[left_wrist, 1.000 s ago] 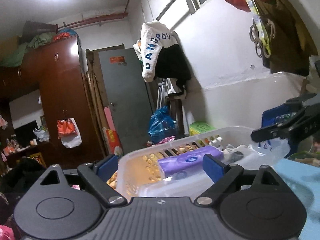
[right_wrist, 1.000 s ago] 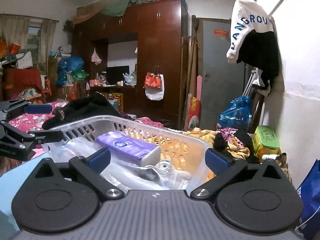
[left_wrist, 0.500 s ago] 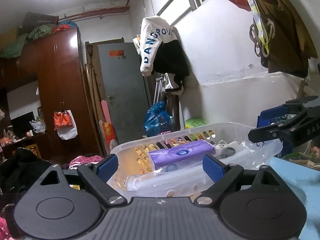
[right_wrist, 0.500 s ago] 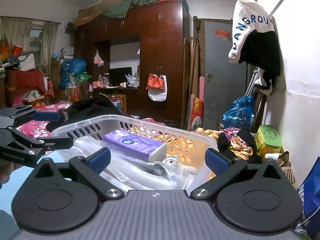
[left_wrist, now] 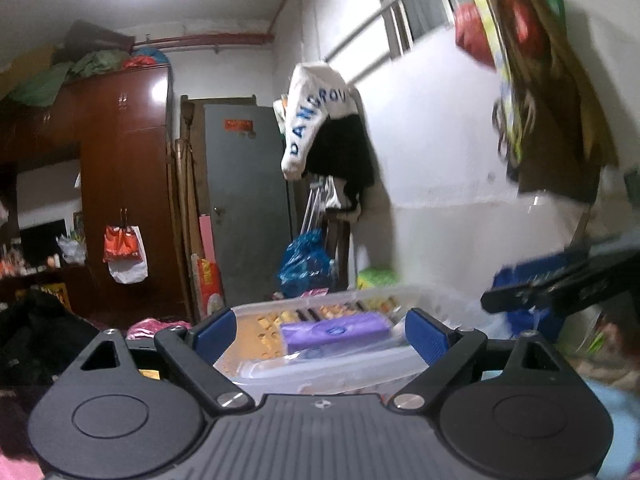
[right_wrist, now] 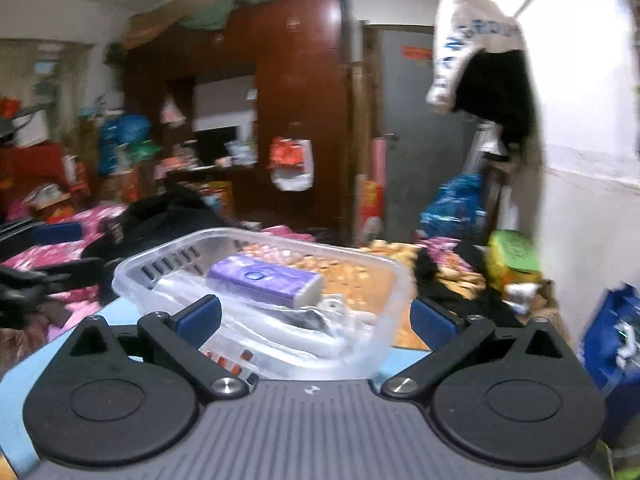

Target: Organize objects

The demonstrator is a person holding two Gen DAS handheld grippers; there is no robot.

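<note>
A clear plastic basket [left_wrist: 432,300] [right_wrist: 132,276] sits on a light blue surface [right_wrist: 120,312]. Inside lie a purple tissue pack [left_wrist: 336,330] [right_wrist: 260,278] and clear plastic bags [right_wrist: 280,320]. My left gripper [left_wrist: 320,332] is open, its blue pads either side of the basket's near end. My right gripper [right_wrist: 316,316] is open too, its pads flanking the basket's other end without clamping it. Each gripper shows in the other's view: the right one at the right edge [left_wrist: 560,288], the left one at the left edge [right_wrist: 36,276].
A dark wooden wardrobe [right_wrist: 296,120] and a grey door [left_wrist: 248,208] stand behind. Clothes hang on the white wall [left_wrist: 320,140]. Bags and clothing piles [right_wrist: 460,272] crowd the floor past the basket. A blue bag [right_wrist: 612,340] stands at the right.
Both views have shifted and blurred. The basket now sits lower and closer between each gripper's pads. Both grippers stay open.
</note>
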